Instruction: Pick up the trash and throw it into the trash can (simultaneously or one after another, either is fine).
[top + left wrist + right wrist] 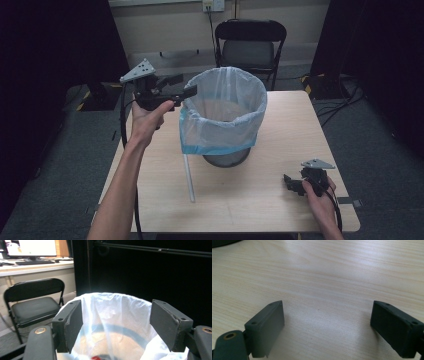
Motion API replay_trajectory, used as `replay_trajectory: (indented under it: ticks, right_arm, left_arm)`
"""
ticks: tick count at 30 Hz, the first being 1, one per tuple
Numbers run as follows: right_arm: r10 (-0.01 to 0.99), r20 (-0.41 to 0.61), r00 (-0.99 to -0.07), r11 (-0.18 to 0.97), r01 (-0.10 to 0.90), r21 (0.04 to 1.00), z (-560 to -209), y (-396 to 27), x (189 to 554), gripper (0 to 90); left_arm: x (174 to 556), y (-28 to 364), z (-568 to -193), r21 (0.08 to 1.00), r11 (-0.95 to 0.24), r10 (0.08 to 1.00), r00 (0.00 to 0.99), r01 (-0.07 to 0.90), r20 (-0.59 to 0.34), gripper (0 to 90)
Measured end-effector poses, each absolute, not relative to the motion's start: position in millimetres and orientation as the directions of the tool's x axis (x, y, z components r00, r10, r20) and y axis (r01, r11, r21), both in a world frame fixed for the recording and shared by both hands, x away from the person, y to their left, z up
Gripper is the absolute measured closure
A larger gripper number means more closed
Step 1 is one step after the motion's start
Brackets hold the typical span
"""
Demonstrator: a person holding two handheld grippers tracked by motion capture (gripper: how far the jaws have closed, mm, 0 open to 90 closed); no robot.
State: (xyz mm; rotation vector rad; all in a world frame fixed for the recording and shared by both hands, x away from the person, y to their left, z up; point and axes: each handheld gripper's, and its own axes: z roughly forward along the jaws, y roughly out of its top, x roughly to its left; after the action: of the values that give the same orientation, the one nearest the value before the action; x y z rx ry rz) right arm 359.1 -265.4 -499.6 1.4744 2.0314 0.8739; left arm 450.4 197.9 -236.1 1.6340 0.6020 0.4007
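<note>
High view: near the centre, a little above the middle, stands a mesh bin (227, 159) on the wooden table (260, 200), lined with a pale bag (222, 117) whose blue-edged hem is folded down over the rim. At upper left, left gripper (184, 86) held level at rim height by the left hand (145, 117), jaws spread and just beside the left edge of the bag, with nothing pinched between them; probably poised there to tend the fold of the liner. At lower right, right gripper (289, 183) resting low on the tabletop under the right hand (320, 197), well apart from the bin, seemingly parked out of the way. Just left of centre, a thin white rod (189, 177) lying on the table, its far end running up under the hem. At top centre, a black folding chair (250, 47) behind the table.

Left gripper view: across the lower middle, the bag's open mouth (112, 315), framed by two black jaws standing wide, pads clear of the plastic. Something red (96, 358) at the bottom edge inside, too cut off to identify. At left, the chair (32, 305) again.

Right gripper view: bare pale wood (324, 277) across the frame, jaws at lower left and lower right, wide apart, gripping nothing.
</note>
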Motion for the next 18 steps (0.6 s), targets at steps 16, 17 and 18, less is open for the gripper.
replay_trajectory:
  ticks: [16, 17, 18]
  right_arm:
    - [0.952, -0.012, -0.305, 0.216, 0.646, 0.732, -500, -265, 359, 11.0]
    - [0.952, -0.012, -0.305, 0.216, 0.646, 0.732, -500, -265, 359, 11.0]
    - [0.952, -0.012, -0.305, 0.216, 0.646, 0.732, -500, -265, 359, 11.0]
  left_arm:
    - [436, 239, -249, 0.980, -0.065, 0.629, 0.770, 0.187, -0.105, 25.9]
    - [432, 240, -250, 0.980, -0.079, 0.634, 0.768, 0.181, -0.091, 25.9]
    - [432, 240, -250, 0.980, -0.079, 0.634, 0.768, 0.181, -0.091, 25.9]
